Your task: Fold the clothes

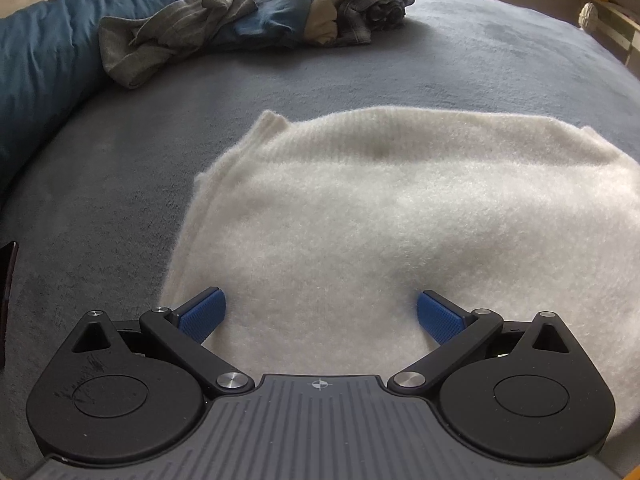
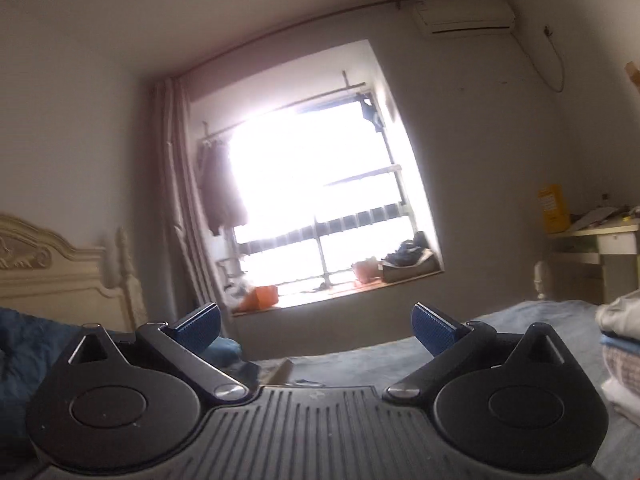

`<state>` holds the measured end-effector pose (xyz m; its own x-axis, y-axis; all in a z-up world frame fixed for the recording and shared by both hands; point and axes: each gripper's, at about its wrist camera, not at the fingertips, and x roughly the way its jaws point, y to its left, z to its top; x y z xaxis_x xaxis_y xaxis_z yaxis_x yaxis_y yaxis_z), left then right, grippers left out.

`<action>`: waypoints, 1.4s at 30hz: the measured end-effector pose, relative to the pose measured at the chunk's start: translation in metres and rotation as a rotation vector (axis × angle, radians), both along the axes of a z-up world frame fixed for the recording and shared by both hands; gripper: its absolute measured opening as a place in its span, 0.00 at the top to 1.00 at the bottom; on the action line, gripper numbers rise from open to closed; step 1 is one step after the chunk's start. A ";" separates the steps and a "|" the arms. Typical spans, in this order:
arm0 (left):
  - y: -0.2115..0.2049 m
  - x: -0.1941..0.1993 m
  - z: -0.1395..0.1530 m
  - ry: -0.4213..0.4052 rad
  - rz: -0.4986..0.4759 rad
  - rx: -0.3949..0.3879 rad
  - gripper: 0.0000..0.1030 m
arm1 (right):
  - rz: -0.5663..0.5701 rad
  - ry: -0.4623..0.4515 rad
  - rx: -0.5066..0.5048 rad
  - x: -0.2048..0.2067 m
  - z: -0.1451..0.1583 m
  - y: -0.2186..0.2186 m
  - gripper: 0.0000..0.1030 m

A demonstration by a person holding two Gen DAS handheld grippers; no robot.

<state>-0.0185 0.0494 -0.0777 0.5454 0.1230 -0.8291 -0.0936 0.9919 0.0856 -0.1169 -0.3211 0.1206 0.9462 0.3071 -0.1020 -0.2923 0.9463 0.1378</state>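
Blue bed (image 1: 120, 168) fills the frame: one white sweater (image 1: 400, 220) lies in the middle, one clothes pile (image 1: 256, 16) upper left. Left hand-held gripper (image 1: 321, 316) and right hand-held gripper (image 2: 316, 328) both gape wide, empty.

A fuzzy cream-white sweater (image 1: 400, 216) lies on a slate grey-blue bedspread (image 1: 120, 184), with a deep teal-blue pillow (image 1: 44, 48) along one side. The heap of clothes (image 1: 256, 20) mixes grey with faint stripes, denim blue, pale beige and a dark grey plaid. Both the left gripper (image 1: 321, 314) and the right gripper (image 2: 316, 326) are black with bright blue cross-hatched pads (image 1: 202, 316) and a grey ribbed body, while a cream carved headboard (image 2: 52, 272), pinkish-beige curtain (image 2: 176, 184), orange box (image 2: 262, 298) and yellow package (image 2: 554, 208) colour the off-white-walled room.
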 end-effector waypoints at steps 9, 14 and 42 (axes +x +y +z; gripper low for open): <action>0.001 0.000 0.000 0.000 -0.003 -0.001 0.00 | 0.244 0.350 -0.388 0.033 -0.013 -0.013 0.00; -0.005 -0.006 0.005 -0.032 -0.100 0.009 0.00 | 0.357 0.561 -0.549 0.045 -0.041 -0.018 0.09; -0.147 -0.086 -0.023 -0.086 -0.975 0.217 0.03 | 0.556 0.710 -0.144 0.025 -0.195 -0.059 0.65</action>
